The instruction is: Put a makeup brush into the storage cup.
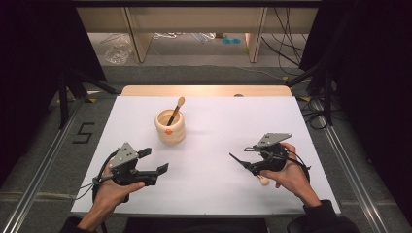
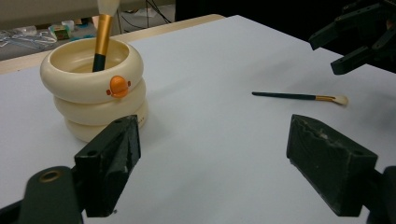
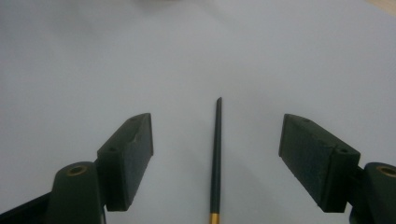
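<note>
- Step in hand, as I judge it: I am lining my right gripper (image 3: 217,158) up on the loose brush (image 2: 299,96) to pick it up, presumably to join the other brush (image 1: 176,111) standing in the cream holder (image 1: 170,127).
- The loose brush is lying flat on the desk (image 1: 209,145), near the right edge and toward the front; the holder is sitting well apart from it, toward the back, left of the middle.
- My right jaws are standing wide, one on each side of the dark handle, pads not touching it. Nothing gripped yet.
- My left gripper (image 2: 215,172) is hovering near the front left corner, jaws wide and holding nothing, facing the holder.
- Next move, by my reckoning: I am needing to drop lower until the pads bracket the thin handle just off the desk, then close squarely; the handle is slim and could roll or slip out.
- The right gripper view is showing the handle centred between my jaws, pointed tip away, gold band at the bottom edge.
- The left gripper view is showing the whole brush side-on with its pale bristles, plus the orange mark on the holder.
- The high view is giving the layout; there my hand is covering most of the brush.
</note>
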